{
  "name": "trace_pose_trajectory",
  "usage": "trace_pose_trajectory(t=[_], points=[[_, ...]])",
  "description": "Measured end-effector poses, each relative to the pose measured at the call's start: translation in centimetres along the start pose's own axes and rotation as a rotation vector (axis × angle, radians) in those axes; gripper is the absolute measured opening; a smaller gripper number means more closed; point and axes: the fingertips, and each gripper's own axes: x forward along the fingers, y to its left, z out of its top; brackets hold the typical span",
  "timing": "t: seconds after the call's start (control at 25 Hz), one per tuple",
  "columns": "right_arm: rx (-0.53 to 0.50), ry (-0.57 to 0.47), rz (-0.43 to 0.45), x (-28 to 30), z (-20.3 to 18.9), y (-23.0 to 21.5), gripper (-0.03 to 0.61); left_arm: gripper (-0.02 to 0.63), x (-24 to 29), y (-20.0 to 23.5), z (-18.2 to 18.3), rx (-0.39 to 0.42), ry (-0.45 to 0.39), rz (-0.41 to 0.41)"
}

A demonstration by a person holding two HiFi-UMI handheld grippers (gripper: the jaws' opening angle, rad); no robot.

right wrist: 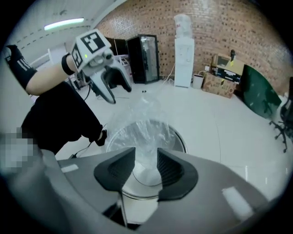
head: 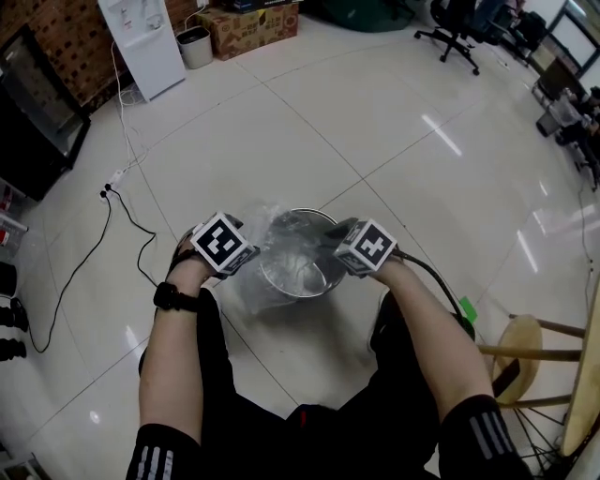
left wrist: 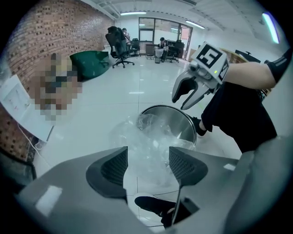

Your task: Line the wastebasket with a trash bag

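A round metal wastebasket (head: 302,281) stands on the white floor tiles in front of the person. A clear trash bag (head: 246,281) lies crumpled in its mouth and spills over the left side of the rim. My left gripper (left wrist: 147,167) hovers above that spilled side with its jaws wide apart; bag film (left wrist: 153,137) shows in the gap, and the pads do not press it. My right gripper (right wrist: 146,167) hangs over the basket's right side, jaws apart, with film (right wrist: 144,130) below them. From the left gripper view, the right gripper (left wrist: 187,98) carries nothing.
A black cable (head: 122,211) runs across the floor at the left. A wooden stool (head: 525,361) stands close at the right. A white water dispenser (head: 145,42), a small bin (head: 194,47) and a cardboard box (head: 248,28) line the far wall. Office chairs (head: 455,28) stand far back.
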Motion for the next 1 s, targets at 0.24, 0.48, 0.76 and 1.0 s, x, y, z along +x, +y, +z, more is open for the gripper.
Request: trace_pose_trajectory(t=[0.24,0.48,0.76,1.0], points=[[-0.053,-0.107,-0.052,-3.2,3.0,0.0,0.160,0.264,3.3,0.4,-0.9,-0.068,0.033,-0.007],[-0.039,-0.228,-0.057,-5.3,5.7,-2.2,0.160,-0.003,3.6,-0.2,2.3,0.025,-0.020,0.047],[0.049,-0.295,-0.011,-7.0,6.2,-4.1,0.160,-0.003,2.2,-4.9,8.3,0.187,-0.145,0.004],[0.194,-0.356,0.134,-6.9,6.1,-4.1,0.160,0.012,3.8,-9.6,9.9,0.345,-0.147,-0.019]])
